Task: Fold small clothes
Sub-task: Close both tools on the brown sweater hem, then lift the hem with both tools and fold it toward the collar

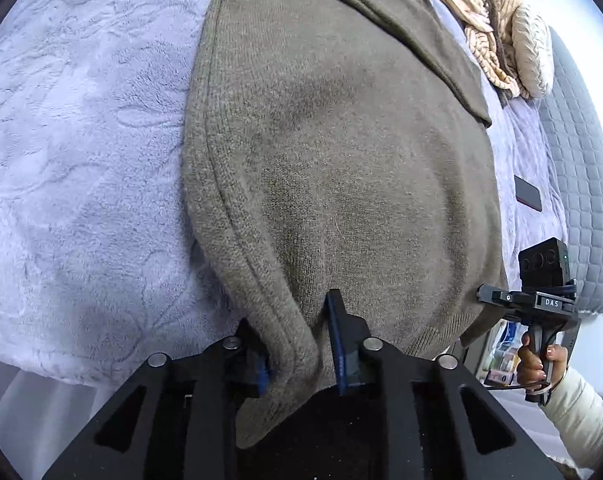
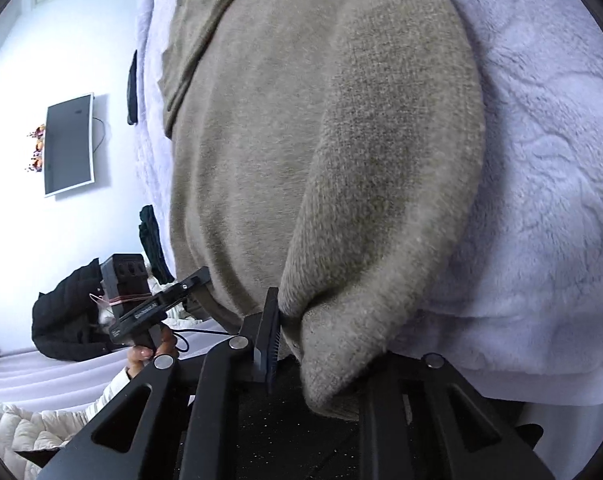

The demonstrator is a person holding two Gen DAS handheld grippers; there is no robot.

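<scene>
So, quick rundown:
Room: lavender blanket (image 1: 81, 160) lies bare beside the olive sweater (image 1: 341, 140), which sits at the bed's near edge.
Left gripper (image 1: 301, 344): pinching the sweater's near hem corner.
Right gripper (image 2: 317, 336): clamped on the other hem corner, bunched.
Far off: cream clothes pile (image 1: 497, 28), dark phone (image 1: 527, 193).

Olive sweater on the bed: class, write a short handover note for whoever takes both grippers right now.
Left gripper: shut on the near hem corner of the olive sweater.
Right gripper: shut on the opposite near corner of the same hem.
Sweater lies spread on the lilac blanket; one sleeve is already folded across its far part.
Striped cream clothes sit farther back, untouched.
Left to do: probably carry the hem away from you to fold the body over, then smooth it.
</scene>
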